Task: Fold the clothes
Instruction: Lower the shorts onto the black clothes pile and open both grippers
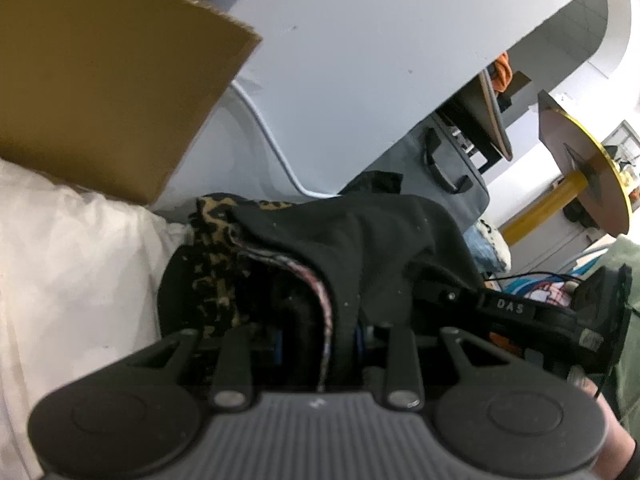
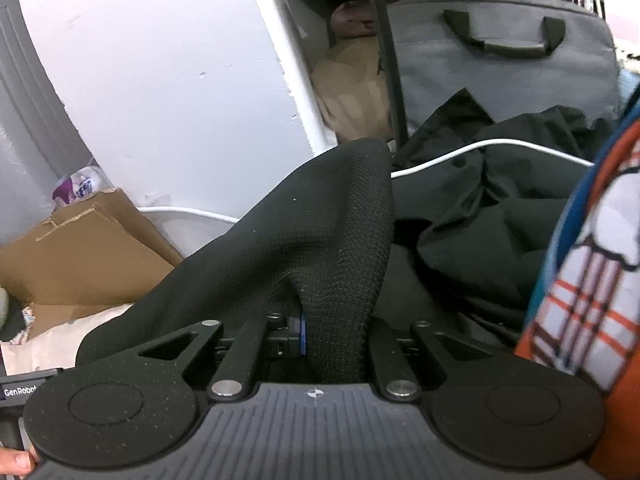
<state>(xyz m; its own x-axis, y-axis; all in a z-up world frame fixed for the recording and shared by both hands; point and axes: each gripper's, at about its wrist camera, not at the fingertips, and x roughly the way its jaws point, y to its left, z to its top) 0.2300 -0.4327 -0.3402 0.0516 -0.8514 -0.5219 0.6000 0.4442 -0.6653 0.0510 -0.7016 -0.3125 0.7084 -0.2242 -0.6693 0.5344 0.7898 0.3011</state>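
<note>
A black garment [image 1: 380,248] with a leopard-print lining [image 1: 216,264] and a striped inner seam hangs bunched over my left gripper [image 1: 320,332]. Its jaws are shut on a thick fold of this cloth, and the fingertips are buried under it. In the right wrist view, a ridge of the same black knit fabric [image 2: 320,232] rises from my right gripper [image 2: 324,332], which is shut on it; one blue pad [image 2: 301,332] shows beside the fold. The right gripper's body [image 1: 520,308] also shows at the right of the left wrist view, close beside the cloth.
A cardboard box [image 1: 100,80] and white bedding [image 1: 60,272] lie left. A grey bag with black handles [image 2: 500,60] stands behind a heap of other black clothes [image 2: 500,220] crossed by a white cable [image 2: 480,146]. An orange and plaid cloth [image 2: 592,280] is at the right. A white wall [image 1: 360,60] stands behind.
</note>
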